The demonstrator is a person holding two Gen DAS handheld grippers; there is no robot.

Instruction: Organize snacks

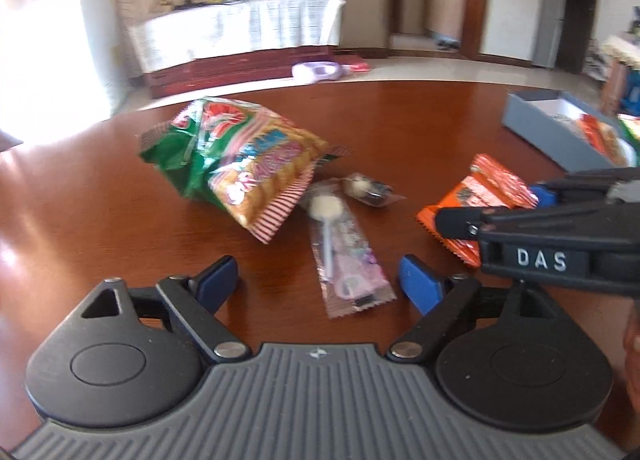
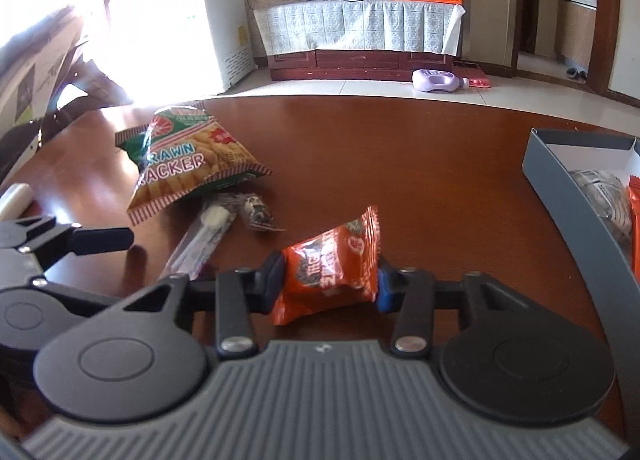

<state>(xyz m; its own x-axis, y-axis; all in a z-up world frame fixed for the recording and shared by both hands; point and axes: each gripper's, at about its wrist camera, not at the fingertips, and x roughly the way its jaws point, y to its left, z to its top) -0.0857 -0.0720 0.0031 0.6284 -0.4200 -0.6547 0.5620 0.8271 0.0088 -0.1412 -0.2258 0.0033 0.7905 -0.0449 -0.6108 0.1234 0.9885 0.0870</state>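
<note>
The right gripper (image 2: 330,284) is clenched across the middle of the small orange snack packet (image 2: 334,266), light, crinkly and slippery, on the table (image 2: 420,164) with the grey box (image 2: 560,188) at three o'clock, while the left gripper (image 1: 320,280) gapes empty.

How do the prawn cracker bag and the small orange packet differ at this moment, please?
The prawn cracker bag is larger, green and yellow; the orange packet is smaller. The bag lies free on the table; the packet is pinched in the right gripper. Both are sealed snacks outside the grey box.
</note>
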